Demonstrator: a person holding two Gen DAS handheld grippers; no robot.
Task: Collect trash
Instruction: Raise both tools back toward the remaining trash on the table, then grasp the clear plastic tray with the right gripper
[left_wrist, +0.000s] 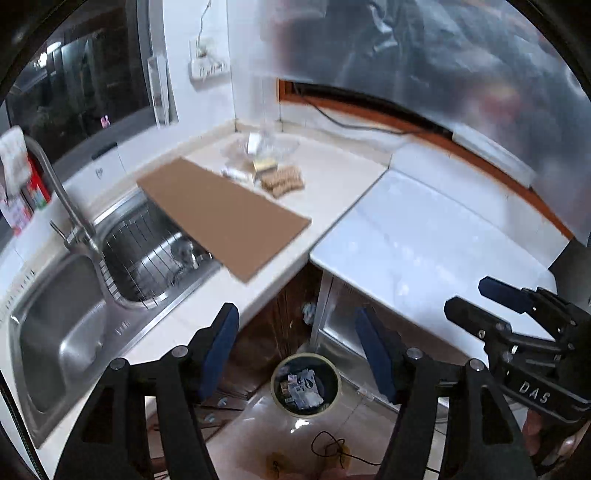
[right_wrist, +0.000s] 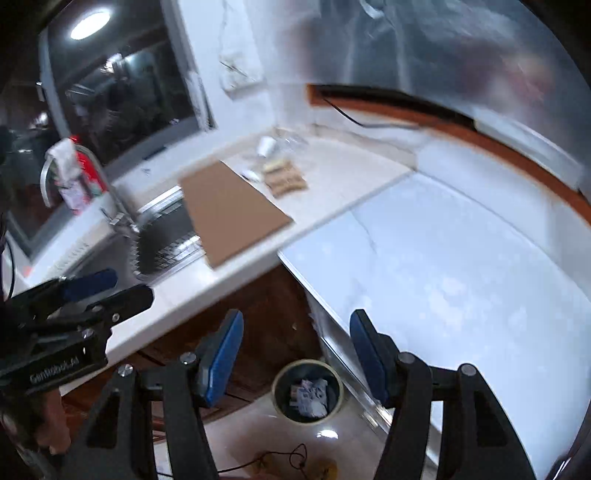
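Trash bin (left_wrist: 306, 384) sits seemingly well below the empty, spread left gripper (left_wrist: 295, 328).

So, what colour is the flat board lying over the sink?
Plain brown flat board, clearest in left wrist view.

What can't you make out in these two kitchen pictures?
- Scraps in the bin: too small to name, both views.
- Clutter at the counter's back: smeared by blur, right view.
- Sink: partly hidden under cardboard, left view.
- Above the counter: cloudy plastic sheet hides everything.
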